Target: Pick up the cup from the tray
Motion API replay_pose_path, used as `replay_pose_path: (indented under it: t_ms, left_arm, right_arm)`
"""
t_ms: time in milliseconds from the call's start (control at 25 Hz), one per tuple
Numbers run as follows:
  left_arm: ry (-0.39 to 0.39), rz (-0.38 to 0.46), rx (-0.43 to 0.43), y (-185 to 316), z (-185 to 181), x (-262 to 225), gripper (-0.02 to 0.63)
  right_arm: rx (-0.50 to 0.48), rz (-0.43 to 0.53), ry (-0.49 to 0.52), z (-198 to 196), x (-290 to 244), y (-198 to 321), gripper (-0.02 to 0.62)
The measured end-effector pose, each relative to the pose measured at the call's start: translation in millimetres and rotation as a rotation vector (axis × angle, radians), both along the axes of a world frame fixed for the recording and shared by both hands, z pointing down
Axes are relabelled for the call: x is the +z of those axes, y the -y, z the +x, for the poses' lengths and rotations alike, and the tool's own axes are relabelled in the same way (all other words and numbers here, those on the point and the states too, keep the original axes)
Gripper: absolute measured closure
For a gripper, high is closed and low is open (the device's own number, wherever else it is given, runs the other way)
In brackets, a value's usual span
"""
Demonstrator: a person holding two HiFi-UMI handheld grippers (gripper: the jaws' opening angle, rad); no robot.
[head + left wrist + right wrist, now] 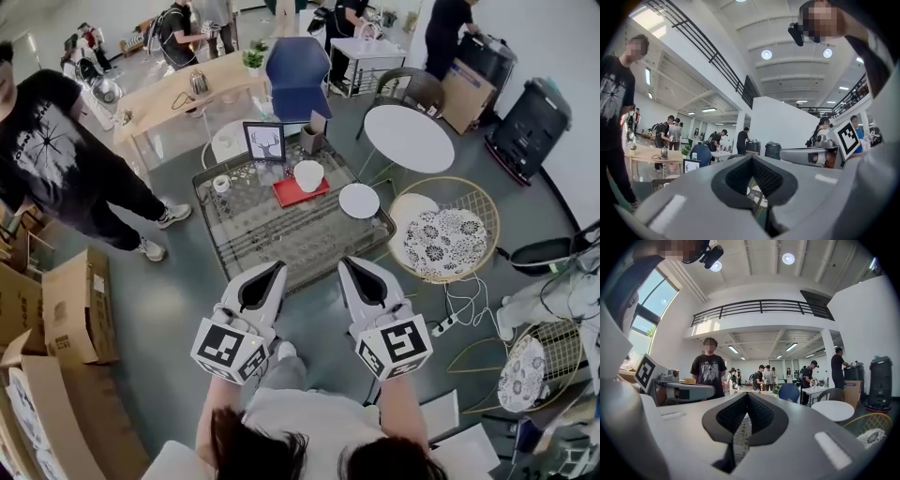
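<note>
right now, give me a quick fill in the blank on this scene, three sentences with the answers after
1. The white cup stands on a ___ tray on the low wire table.
2. The left gripper and the right gripper both have their jaws ___, with nothing between them.
3. The chair beyond the table is ___.

Missing words: red; shut; blue

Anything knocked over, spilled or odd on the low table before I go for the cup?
Nothing stands out. The white cup sits on the red tray on the low table, no spill visible. The left gripper and right gripper are shut, empty, short of it.
</note>
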State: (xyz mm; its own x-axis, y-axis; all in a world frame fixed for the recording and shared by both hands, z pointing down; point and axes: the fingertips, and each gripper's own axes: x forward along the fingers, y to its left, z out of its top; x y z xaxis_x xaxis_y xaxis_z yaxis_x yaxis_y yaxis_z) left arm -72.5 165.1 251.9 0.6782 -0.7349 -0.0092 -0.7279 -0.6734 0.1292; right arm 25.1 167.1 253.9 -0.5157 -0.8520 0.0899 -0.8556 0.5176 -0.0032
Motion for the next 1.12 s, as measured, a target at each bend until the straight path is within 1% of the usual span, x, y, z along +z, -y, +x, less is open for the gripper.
replay_pose_path:
  t_ms: [120,280,400,600,720,960,1120]
  left_arm:
    - [-0.006,0.005,0.030,24.3,-5.8,-2.0,0.600]
    - [-0.002,0.009,0.051,55.8,-13.8,2.1,0.600]
    - [0.003,0.010,0.057,74.6,-17.6,4.4,0.600]
    - [0.009,0.009,0.081,92.1,-18.8,1.8,0.600]
    - [0.012,0.001,0.095,101.0,-19.4,7.3,0.600]
    - [0.011,-0.015,0.089,123.5,-21.0,12.3,0.600]
    - [0.019,-0.019,0.070,140.5,-19.7,16.0,0.600]
  right_arm:
    - [0.026,0.012,-0.009,-7.5,-4.3,23.3,0.569]
    - [0.072,-0.011,-0.040,-14.6,6.0,52.9,0.569]
    - [0.079,-0.013,-0.039,-19.9,9.4,67.8,0.569]
    - [0.102,-0.020,-0.036,-22.6,6.2,83.7,0.569]
    - [0.114,-0.024,-0.059,-22.1,11.9,95.8,0.569]
    - [0.105,-0.041,-0.070,-21.2,21.7,118.8,0.551]
    - [0.075,-0.058,-0.103,-22.9,30.6,136.0,0.515]
